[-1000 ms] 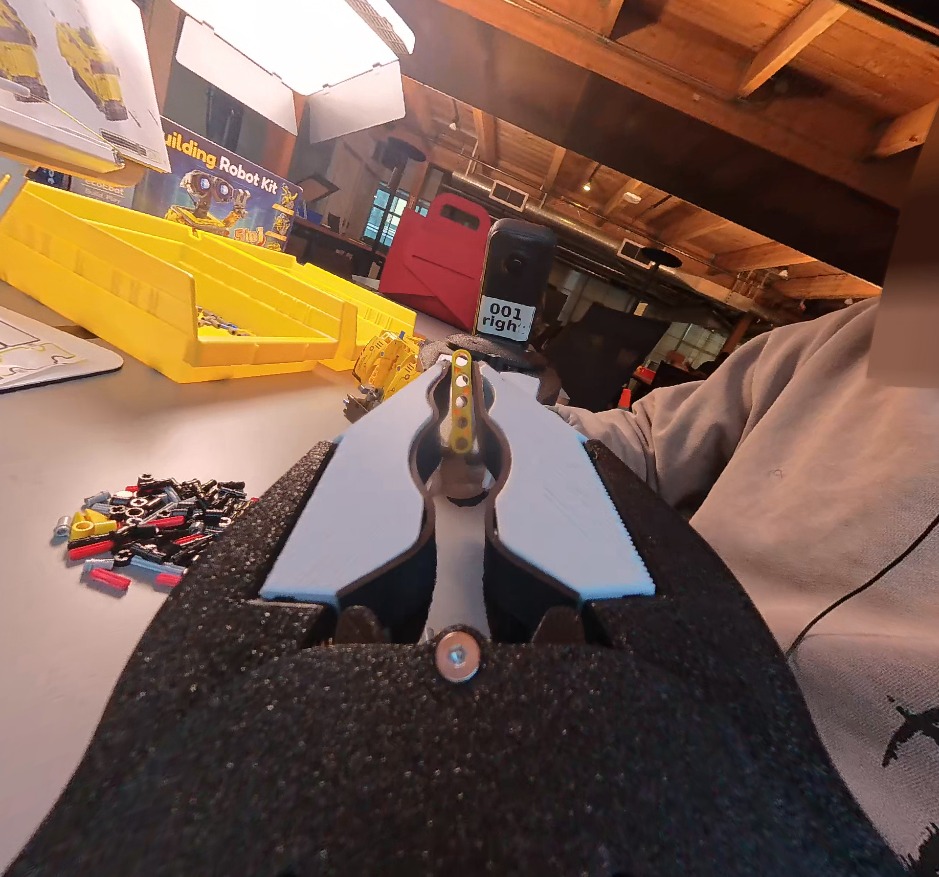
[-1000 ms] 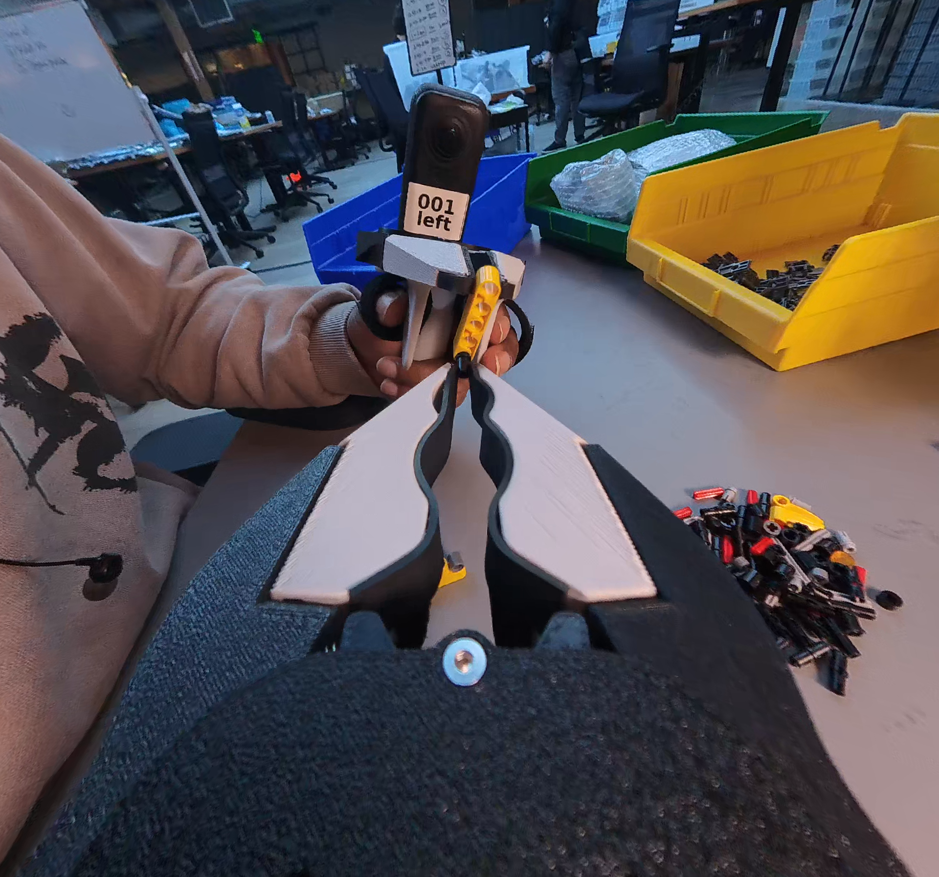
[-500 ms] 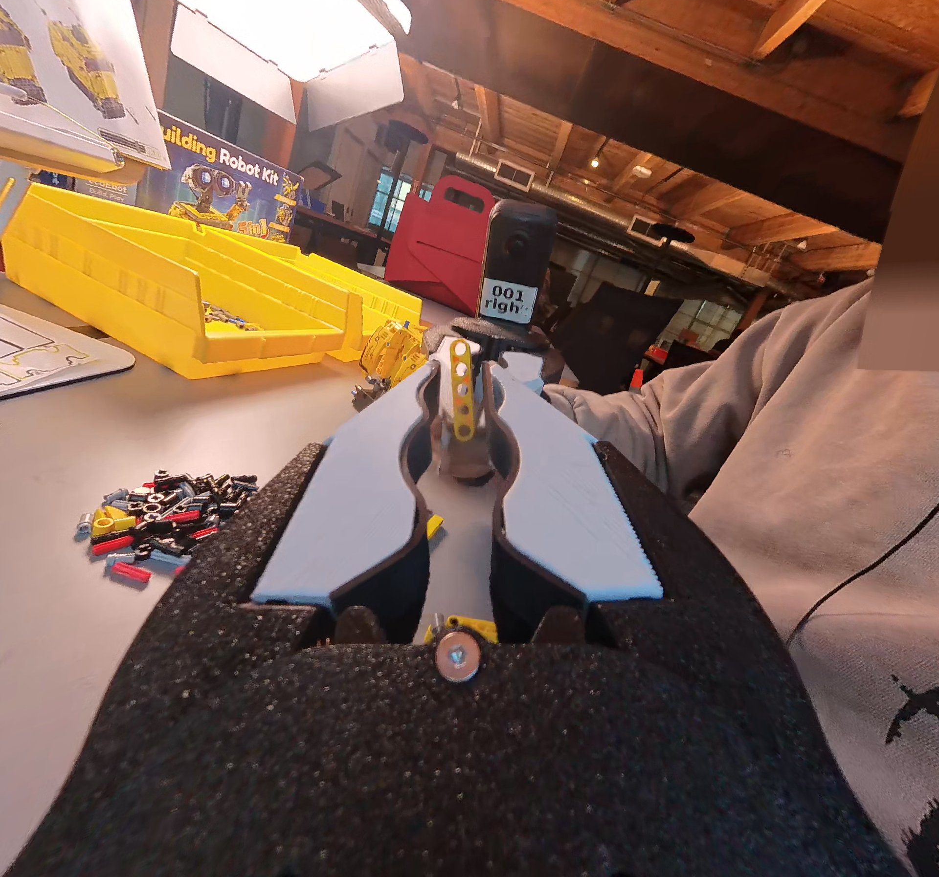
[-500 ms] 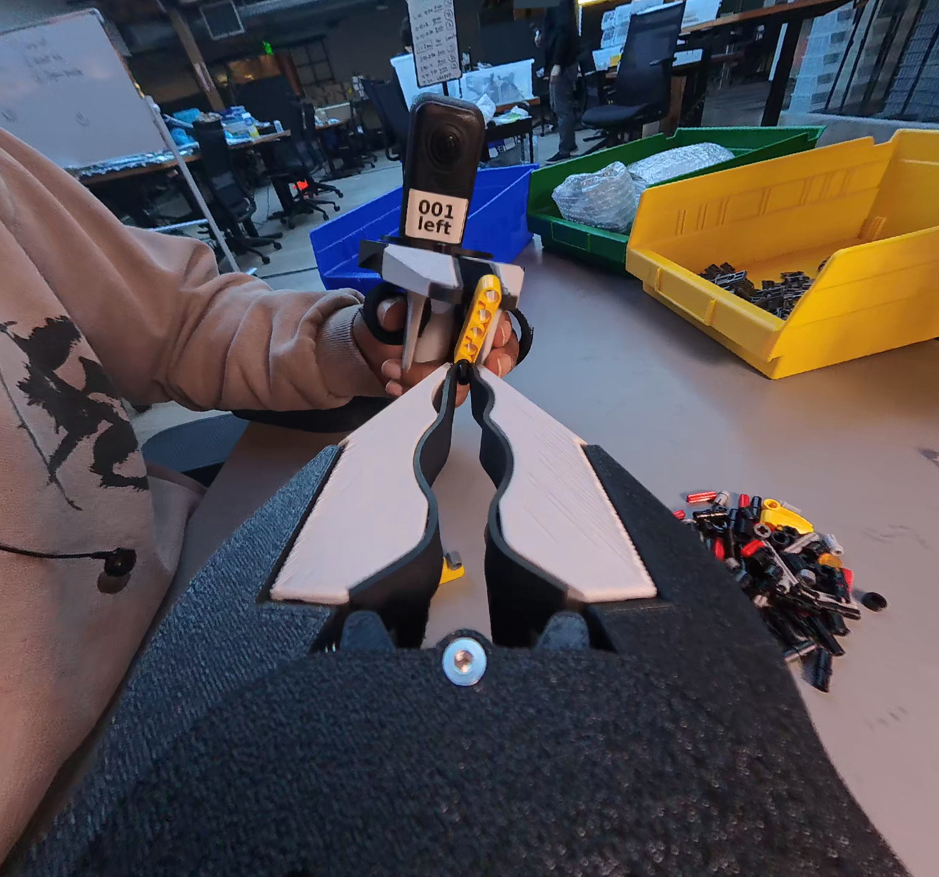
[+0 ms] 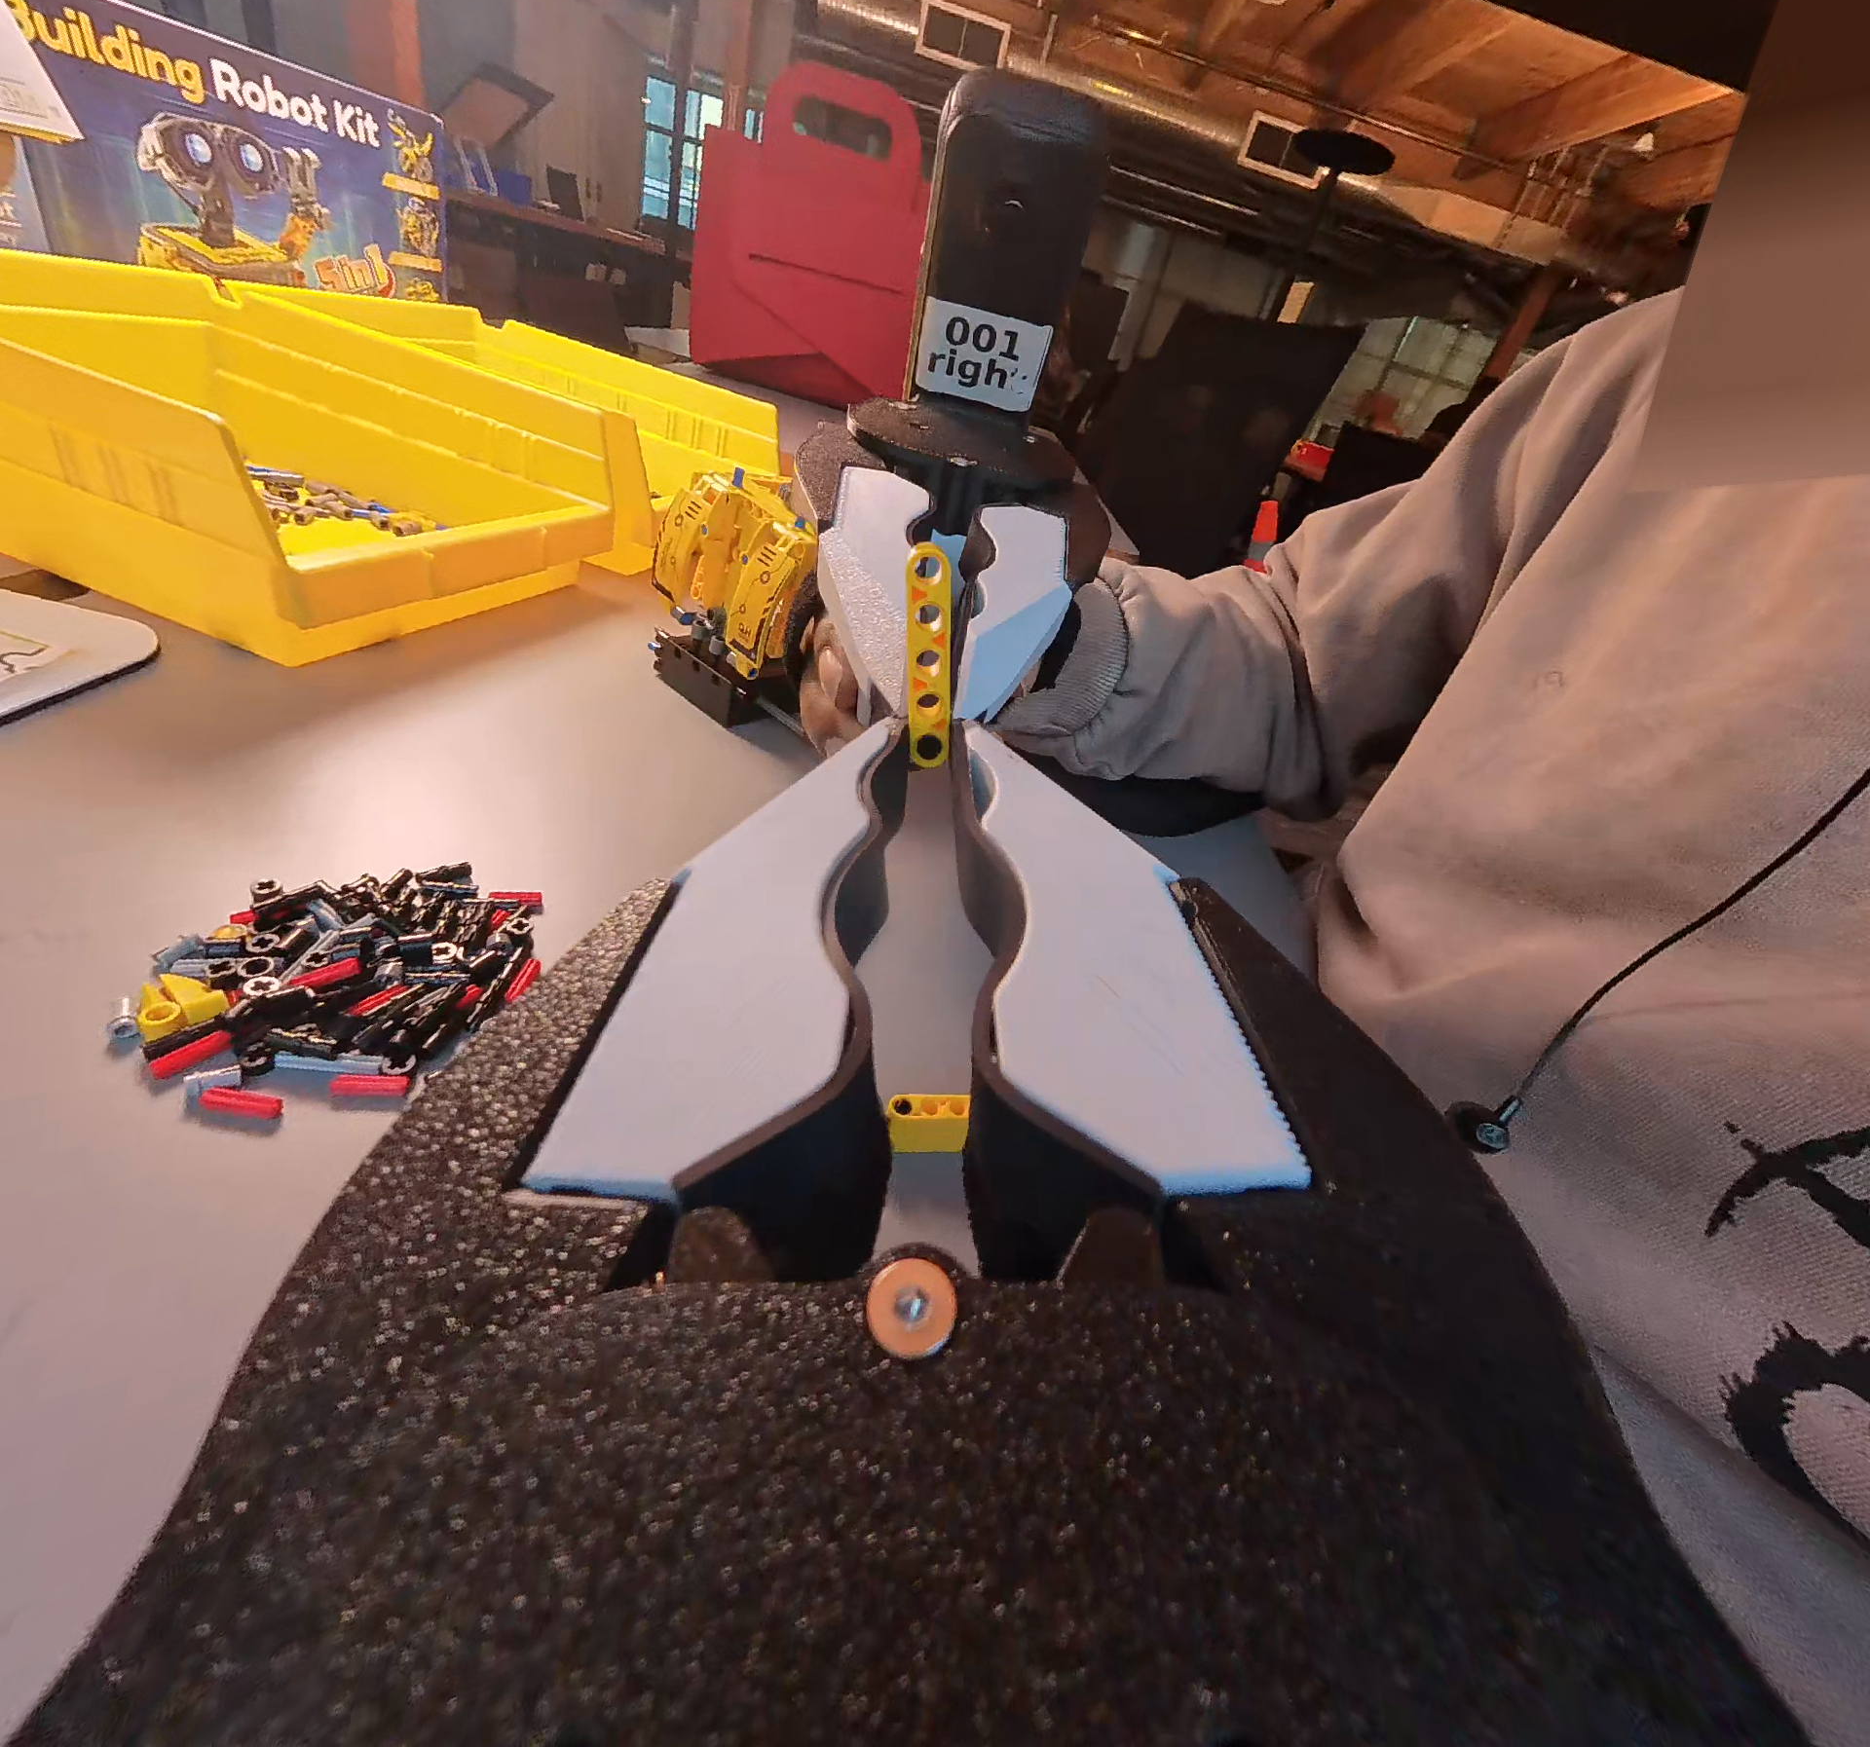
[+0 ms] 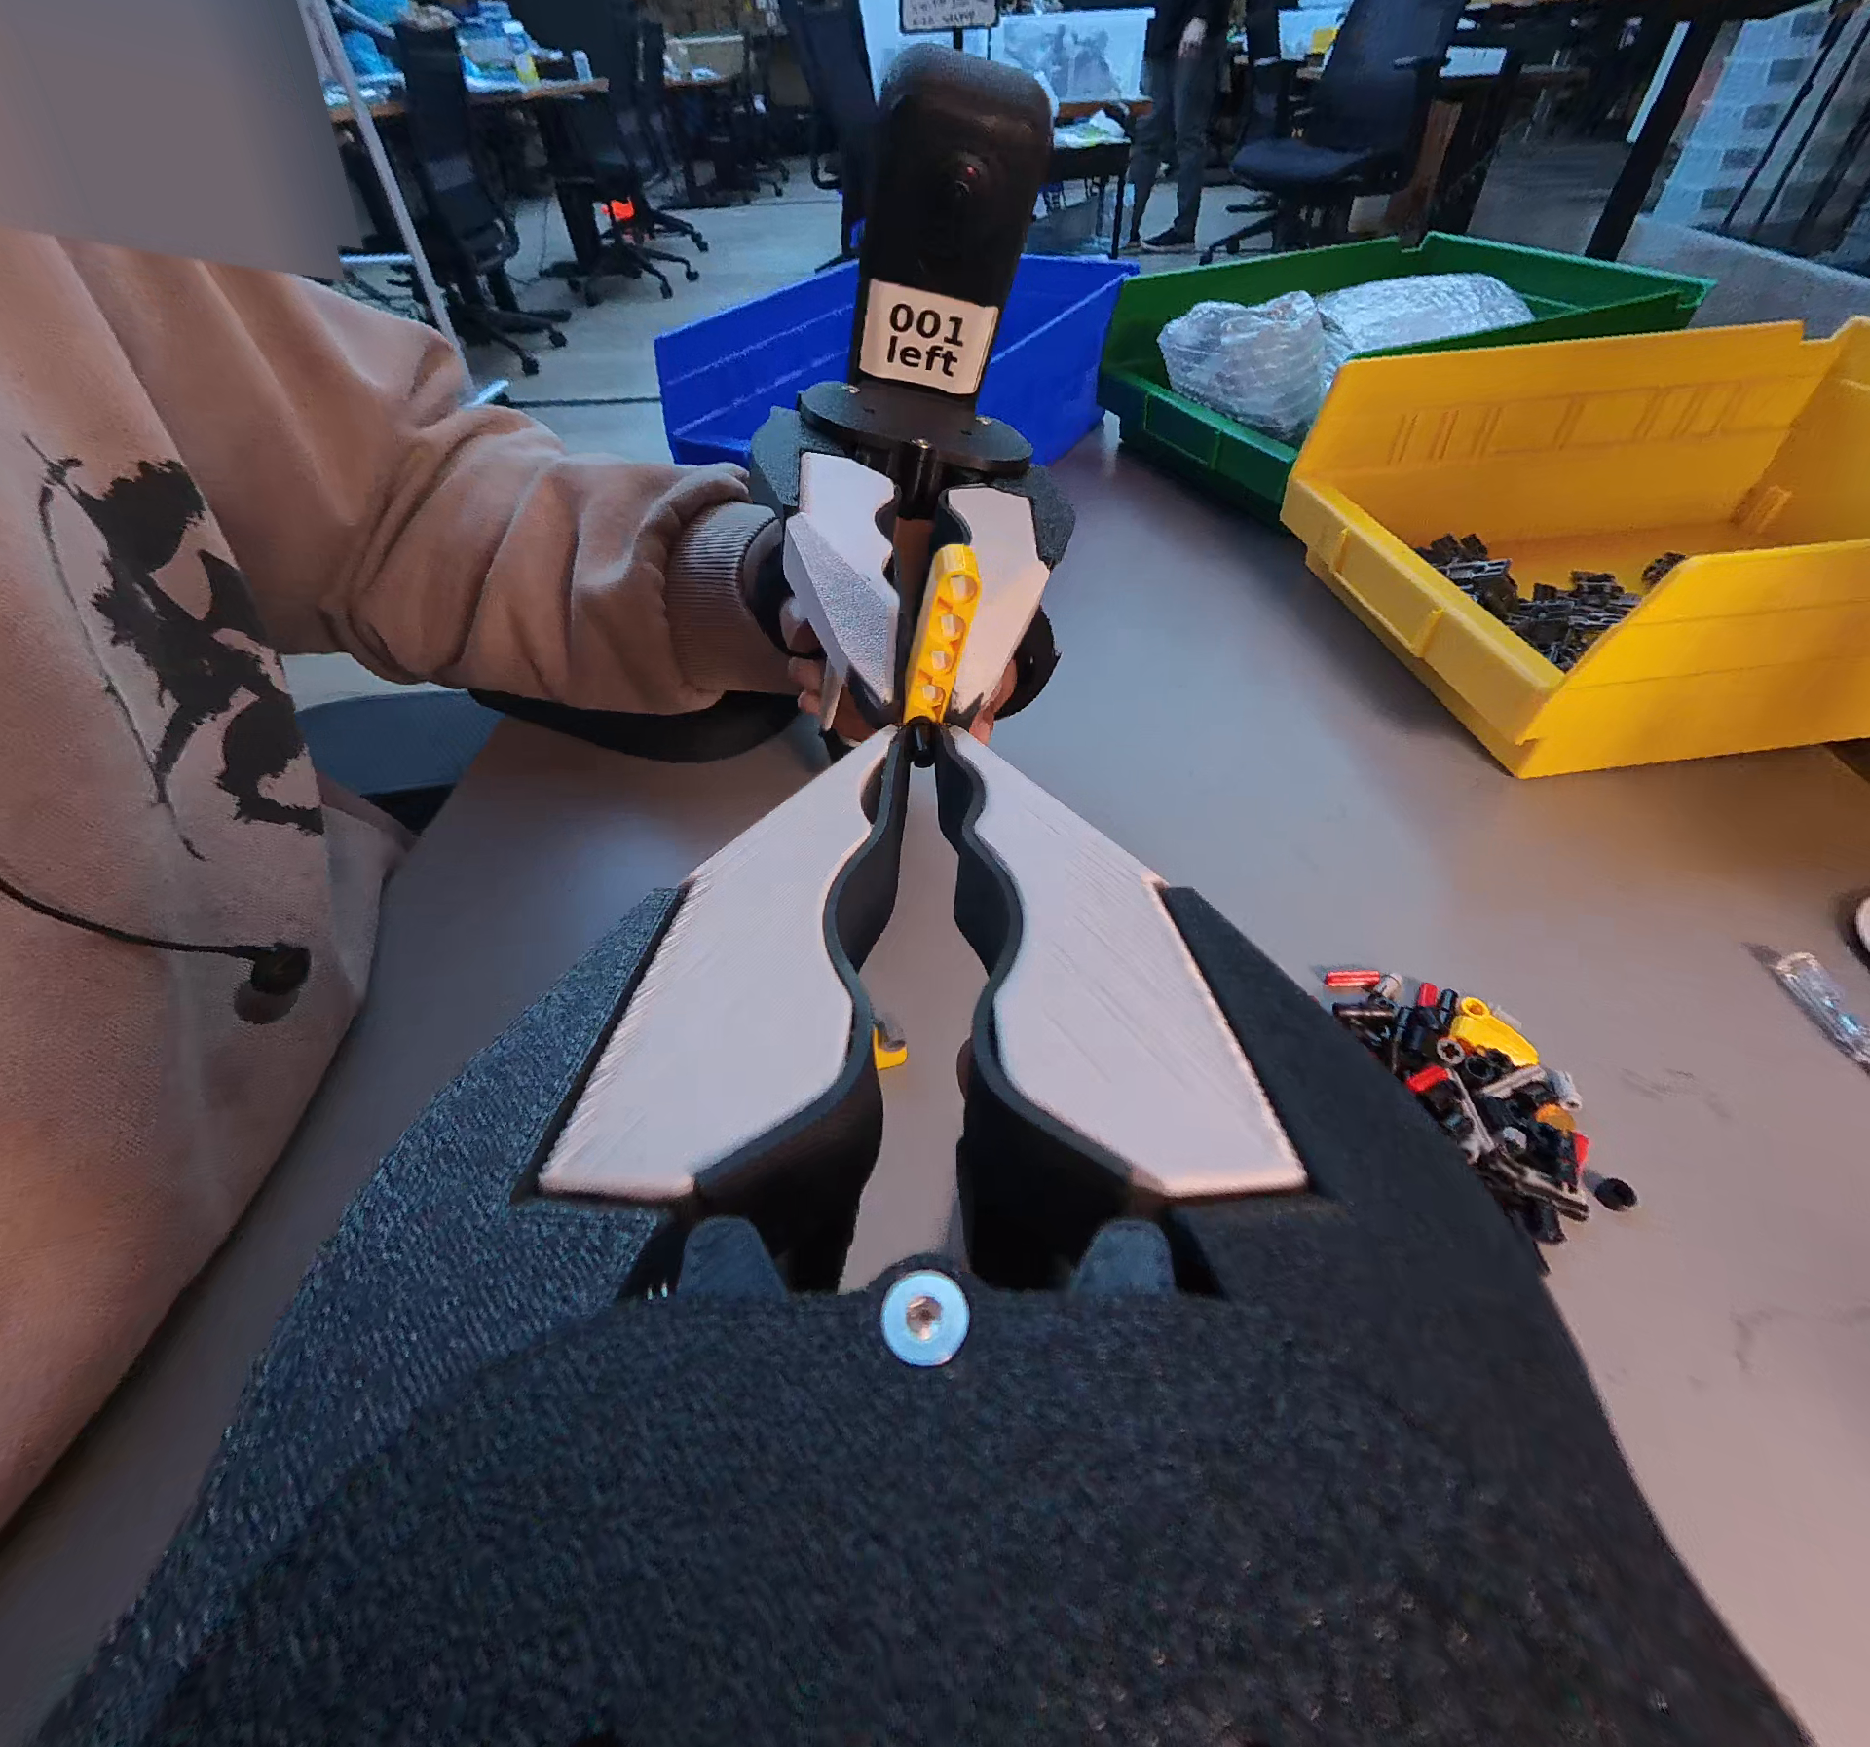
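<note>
Yellow holed beam, clamped by its lower end in the left gripper. Stands nearly upright above the grey table, between the two tools. Pinched in the closed tips of the right gripper, a small black pin, right at the bottom of the beam; cannot tell whether touching it. Faces the left gripper tip to tip, each held by a hand in a tan sleeve.

On the table under the left gripper's fingers, a short yellow piece. Off to the side, a loose pile of small parts in black, red, grey and yellow. Farther back in the left wrist view, yellow bins holding small pieces, a half-built yellow model on a black base, and a printed kit box. In the right wrist view, another yellow bin with black parts, a green bin with clear bags, and a blue bin.
</note>
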### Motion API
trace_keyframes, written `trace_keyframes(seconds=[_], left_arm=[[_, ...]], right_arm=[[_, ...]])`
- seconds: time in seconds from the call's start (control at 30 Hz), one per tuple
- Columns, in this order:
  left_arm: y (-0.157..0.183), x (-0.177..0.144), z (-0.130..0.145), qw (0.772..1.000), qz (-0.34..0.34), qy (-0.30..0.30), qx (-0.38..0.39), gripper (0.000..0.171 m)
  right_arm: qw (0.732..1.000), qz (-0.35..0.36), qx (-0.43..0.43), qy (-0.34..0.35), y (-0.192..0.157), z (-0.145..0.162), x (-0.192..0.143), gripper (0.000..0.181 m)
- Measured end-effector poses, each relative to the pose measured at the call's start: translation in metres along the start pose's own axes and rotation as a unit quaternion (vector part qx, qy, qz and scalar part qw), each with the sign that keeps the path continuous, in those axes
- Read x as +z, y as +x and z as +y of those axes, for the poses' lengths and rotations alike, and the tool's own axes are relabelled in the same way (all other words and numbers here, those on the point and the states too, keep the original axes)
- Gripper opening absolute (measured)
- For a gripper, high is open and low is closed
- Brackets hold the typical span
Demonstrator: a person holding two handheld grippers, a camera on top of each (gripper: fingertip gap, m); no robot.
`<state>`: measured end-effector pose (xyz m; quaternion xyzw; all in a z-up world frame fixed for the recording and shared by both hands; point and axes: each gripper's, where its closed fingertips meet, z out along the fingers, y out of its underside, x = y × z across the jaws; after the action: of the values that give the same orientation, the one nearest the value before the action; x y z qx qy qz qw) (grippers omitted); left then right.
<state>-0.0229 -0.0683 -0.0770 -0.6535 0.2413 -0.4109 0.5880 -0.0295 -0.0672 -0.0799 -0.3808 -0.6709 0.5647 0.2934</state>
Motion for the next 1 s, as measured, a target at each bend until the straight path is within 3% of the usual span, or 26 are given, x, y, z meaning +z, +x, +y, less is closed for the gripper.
trace_keyframes(seconds=[0.17, 0.27, 0.33, 0.43, 0.53, 0.67, 0.77, 0.87, 1.0], left_arm=[[0.003, -0.005, -0.013, 1.000, 0.005, 0.016, 0.000, 0.006], [-0.025, -0.068, -0.069, 0.985, -0.055, 0.161, -0.019, 0.005], [-0.028, -0.077, -0.070, 0.986, -0.094, 0.136, 0.034, 0.006], [-0.034, -0.058, -0.052, 0.988, -0.101, 0.115, 0.006, 0.006], [-0.046, -0.045, -0.026, 0.989, -0.139, 0.048, 0.024, 0.006], [-0.050, -0.039, -0.017, 0.988, -0.149, 0.030, 0.019, 0.006], [-0.050, -0.038, -0.015, 0.988, -0.151, 0.028, 0.016, 0.006], [-0.047, -0.036, -0.014, 0.989, -0.144, 0.028, 0.018, 0.006], [-0.041, -0.030, -0.008, 0.992, -0.125, 0.018, 0.010, 0.006]], right_arm=[[1.000, -0.006, -0.007, 0.024, -0.003, -0.013, -0.002, 0.003], [0.998, 0.019, 0.011, 0.055, 0.018, -0.023, -0.034, 0.002], [0.998, 0.061, 0.001, 0.033, 0.034, -0.017, -0.041, 0.003], [0.990, 0.134, -0.005, -0.052, 0.064, 0.018, -0.025, 0.003], [0.968, 0.196, -0.021, -0.154, 0.098, 0.065, -0.016, 0.003], [0.949, 0.240, -0.016, -0.205, 0.126, 0.093, -0.013, 0.004], [0.945, 0.258, -0.017, -0.200, 0.131, 0.096, -0.018, 0.019], [0.953, 0.257, 0.001, -0.158, 0.127, 0.079, -0.023, 0.033], [0.979, 0.188, 0.026, -0.071, 0.094, 0.042, -0.024, 0.041]])
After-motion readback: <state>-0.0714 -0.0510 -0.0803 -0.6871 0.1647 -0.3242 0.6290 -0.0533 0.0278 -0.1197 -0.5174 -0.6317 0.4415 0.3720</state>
